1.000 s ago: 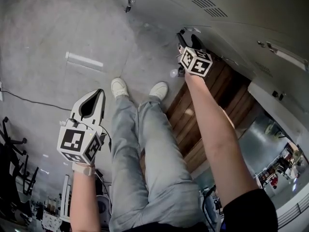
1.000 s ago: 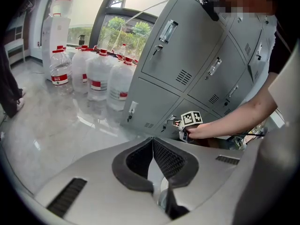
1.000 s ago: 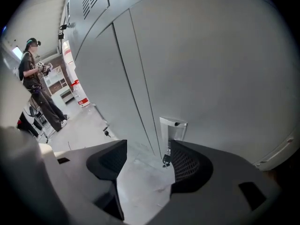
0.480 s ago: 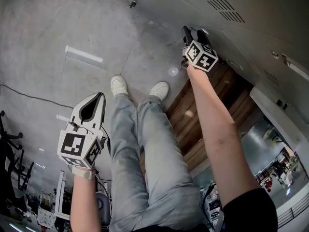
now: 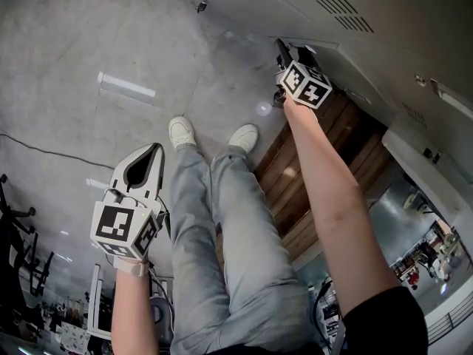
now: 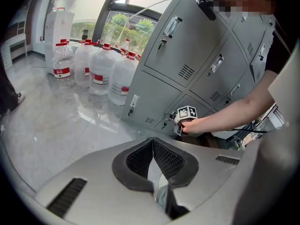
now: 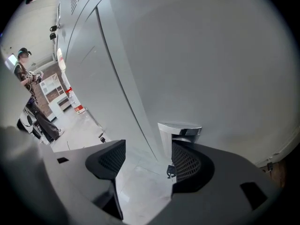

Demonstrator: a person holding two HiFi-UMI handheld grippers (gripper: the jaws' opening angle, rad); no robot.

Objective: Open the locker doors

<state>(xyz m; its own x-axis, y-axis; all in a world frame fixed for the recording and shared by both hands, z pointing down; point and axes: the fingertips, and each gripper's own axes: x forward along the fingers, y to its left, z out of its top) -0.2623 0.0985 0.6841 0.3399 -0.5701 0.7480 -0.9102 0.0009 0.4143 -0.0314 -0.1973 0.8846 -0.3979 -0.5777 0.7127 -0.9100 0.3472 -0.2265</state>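
As the right gripper is spreading, opening empty beside the chrome pull handle, and the left gripper is pressed together, the stiff grey steel locker door is likely best pulled there.

I see my right gripper with its jaws wide apart and opening. A chrome handle on the grey locker door sits just ahead of the right-side pad, unclamped. Past the door's edge lie pale floor and a distant person.
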